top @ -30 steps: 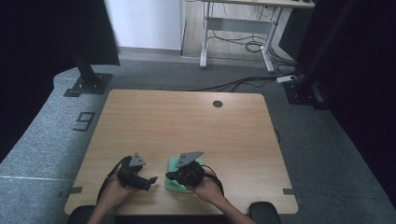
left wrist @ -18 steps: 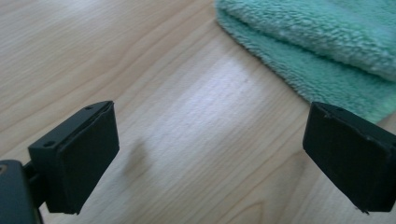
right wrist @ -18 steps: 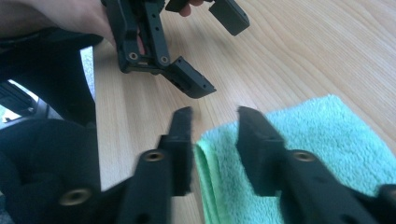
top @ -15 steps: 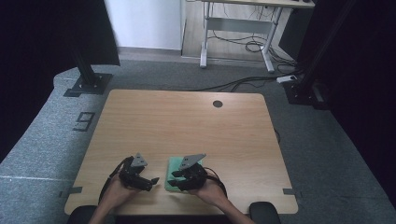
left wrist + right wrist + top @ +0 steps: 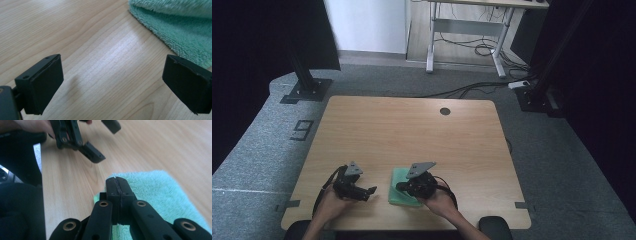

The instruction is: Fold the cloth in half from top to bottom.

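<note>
A green towel (image 5: 401,186), folded into a thick pad, lies at the lower middle of the high view, near the front edge of the tabletop (image 5: 412,130). The right tool (image 5: 401,187) sits on top of it, and in the right gripper view its jaws are pressed together over the fluffy cloth (image 5: 150,190); within the last half second they have been closing. Whether a fold of pile is caught between the pads cannot be told, since the seam between them looks bare. The left tool (image 5: 371,190) rests on bare wood at the lower left of the high view, just beside the towel's left edge, with its jaws spread wide and nothing between them; in the left gripper view the towel (image 5: 180,27) fills the upper right corner, just past the right-hand jaw.

The step in hand looks like getting a first hold on the towel, either to unfold it or to shift it. The next move probably calls for the right tool to pinch a real layer at an edge, and for the left tool to slide right and close on the near hem, so both can lift together
</note>
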`<state>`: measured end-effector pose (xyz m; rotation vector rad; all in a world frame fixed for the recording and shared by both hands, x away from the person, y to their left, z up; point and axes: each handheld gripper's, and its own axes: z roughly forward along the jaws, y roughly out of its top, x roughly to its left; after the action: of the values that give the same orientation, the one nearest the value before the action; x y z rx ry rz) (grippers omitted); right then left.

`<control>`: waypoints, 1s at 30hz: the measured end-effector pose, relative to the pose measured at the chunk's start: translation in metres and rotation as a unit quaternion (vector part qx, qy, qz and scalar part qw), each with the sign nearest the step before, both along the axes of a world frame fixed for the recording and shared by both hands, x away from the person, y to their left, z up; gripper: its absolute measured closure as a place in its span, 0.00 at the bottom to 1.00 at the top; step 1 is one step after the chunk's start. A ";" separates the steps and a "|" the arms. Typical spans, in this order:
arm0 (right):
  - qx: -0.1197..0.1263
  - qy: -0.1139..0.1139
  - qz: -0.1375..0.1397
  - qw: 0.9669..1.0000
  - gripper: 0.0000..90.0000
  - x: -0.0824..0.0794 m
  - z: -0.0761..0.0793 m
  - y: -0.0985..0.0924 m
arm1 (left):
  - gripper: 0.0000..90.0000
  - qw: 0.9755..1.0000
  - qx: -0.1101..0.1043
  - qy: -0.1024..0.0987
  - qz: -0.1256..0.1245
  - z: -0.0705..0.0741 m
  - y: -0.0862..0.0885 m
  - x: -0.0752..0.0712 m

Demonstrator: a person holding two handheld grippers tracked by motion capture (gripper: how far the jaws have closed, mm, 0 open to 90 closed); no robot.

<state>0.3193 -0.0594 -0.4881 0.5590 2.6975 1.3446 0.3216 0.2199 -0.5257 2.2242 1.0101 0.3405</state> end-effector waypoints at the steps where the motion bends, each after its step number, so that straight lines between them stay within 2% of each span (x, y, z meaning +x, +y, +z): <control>1: 0.002 -0.002 -0.001 1.000 0.99 0.000 0.003 0.000 | 0.04 1.000 -0.001 0.000 0.002 0.000 0.001 0.000; 5: 0.003 0.006 0.009 1.000 0.99 0.001 0.004 0.006 | 0.04 1.000 0.001 0.001 0.004 0.000 0.003 0.001; 10: -0.007 0.030 0.021 0.999 0.99 -0.001 -0.017 0.016 | 0.04 1.000 0.001 0.000 0.004 0.000 0.002 0.001; 12: -0.010 0.047 0.022 0.999 0.98 0.000 -0.028 0.018 | 0.04 1.000 0.001 -0.001 0.004 0.000 0.002 0.001; 15: -0.008 0.052 0.022 0.998 0.98 0.000 -0.031 0.016 | 0.04 1.000 0.000 -0.001 0.001 0.000 0.000 0.001; 16: 0.002 0.052 0.021 0.998 0.89 0.001 -0.027 0.013 | 0.04 1.000 -0.001 -0.001 0.001 0.000 -0.001 0.001; 17: 0.002 0.052 0.021 0.998 0.89 0.001 -0.027 0.013 | 0.04 1.000 -0.004 -0.001 -0.001 0.001 -0.002 0.002; 18: 0.013 0.047 0.016 0.999 0.77 0.002 -0.019 0.006 | 0.03 1.000 -0.006 -0.002 -0.002 0.002 -0.003 0.002; 19: 0.013 0.047 0.016 0.999 0.77 0.002 -0.019 0.006 | 0.03 1.000 -0.008 -0.003 -0.004 0.003 -0.004 0.002; 20: 0.022 0.043 0.006 0.999 0.65 0.004 -0.013 -0.002 | 0.03 1.000 -0.010 -0.006 -0.006 0.005 -0.007 0.003; 22: 0.024 0.043 0.002 0.999 0.62 0.005 -0.011 -0.006 | 0.03 1.000 -0.014 -0.009 -0.011 0.008 -0.011 0.003; 27: 0.021 0.038 -0.047 0.998 0.44 0.007 -0.010 -0.033 | 0.02 0.999 -0.024 -0.019 -0.027 0.018 -0.025 0.004; 30: 0.016 0.034 -0.078 0.996 0.39 0.005 -0.014 -0.046 | 0.02 0.999 -0.030 -0.022 -0.039 0.020 -0.035 0.003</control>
<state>0.3242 -0.1054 -0.5021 0.8148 2.6250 1.3531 0.3246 0.1844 -0.5055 2.1866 0.8950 0.3199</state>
